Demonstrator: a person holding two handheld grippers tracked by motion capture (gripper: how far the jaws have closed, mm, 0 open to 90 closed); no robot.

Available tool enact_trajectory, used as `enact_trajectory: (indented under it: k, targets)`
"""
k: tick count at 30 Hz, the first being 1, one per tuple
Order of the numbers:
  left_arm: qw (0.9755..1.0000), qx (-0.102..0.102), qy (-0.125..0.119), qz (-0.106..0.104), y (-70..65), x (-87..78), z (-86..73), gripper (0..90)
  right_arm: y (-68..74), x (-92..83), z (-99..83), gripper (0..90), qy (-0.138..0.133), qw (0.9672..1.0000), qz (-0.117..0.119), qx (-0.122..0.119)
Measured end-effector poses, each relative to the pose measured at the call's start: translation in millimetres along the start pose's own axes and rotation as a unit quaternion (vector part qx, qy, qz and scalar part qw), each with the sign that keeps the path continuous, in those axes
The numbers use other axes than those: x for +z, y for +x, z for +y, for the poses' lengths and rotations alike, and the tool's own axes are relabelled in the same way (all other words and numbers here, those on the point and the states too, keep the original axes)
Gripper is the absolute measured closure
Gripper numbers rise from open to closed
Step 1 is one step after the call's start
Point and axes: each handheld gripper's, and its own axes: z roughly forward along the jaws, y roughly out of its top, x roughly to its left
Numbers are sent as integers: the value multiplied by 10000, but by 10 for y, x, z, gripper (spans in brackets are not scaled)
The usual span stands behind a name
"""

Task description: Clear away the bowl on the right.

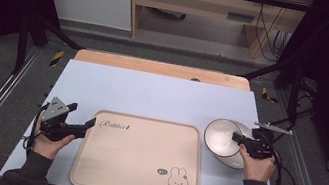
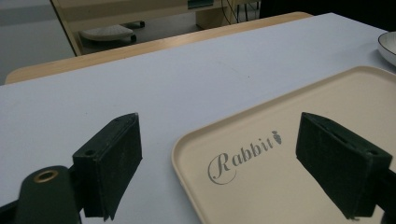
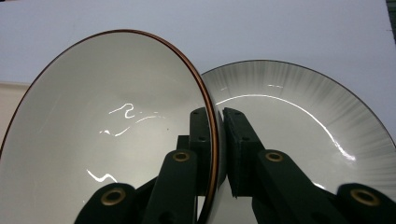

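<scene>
Right gripper [image 3: 217, 154] clenched on the bowl [image 3: 107, 140] rim, one jaw inside, one outside; bowl tipped up near the worktop's right edge, over a plate [image 3: 303, 126]. Left gripper [image 2: 219, 163] released, jaws wide astride the tray [image 2: 289, 186] corner, toward the worktop's left edge. Best done slowly: keep the pinch firm (glazed rims slip), lift clear of the plate, level before setting on the tray. Count: one bowl, one plate, one tray, two grippers.

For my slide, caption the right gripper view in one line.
Right gripper shut on the brown rim of a tilted white bowl, lifting it off the grey-streaked plate behind.
</scene>
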Motion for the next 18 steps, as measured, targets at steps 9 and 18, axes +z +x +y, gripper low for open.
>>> enact_trajectory:
  k: [9, 18]
  targets:
    - [10000, 2, -4, 1, 0, -2, 1, 139, 125, 20, 12, 828, 3, 9997, 155, -168]
    - [10000, 0, -4, 7, 2, -3, 1, 139, 242, 27, 25, 828, 12, 9991, 302, -294]
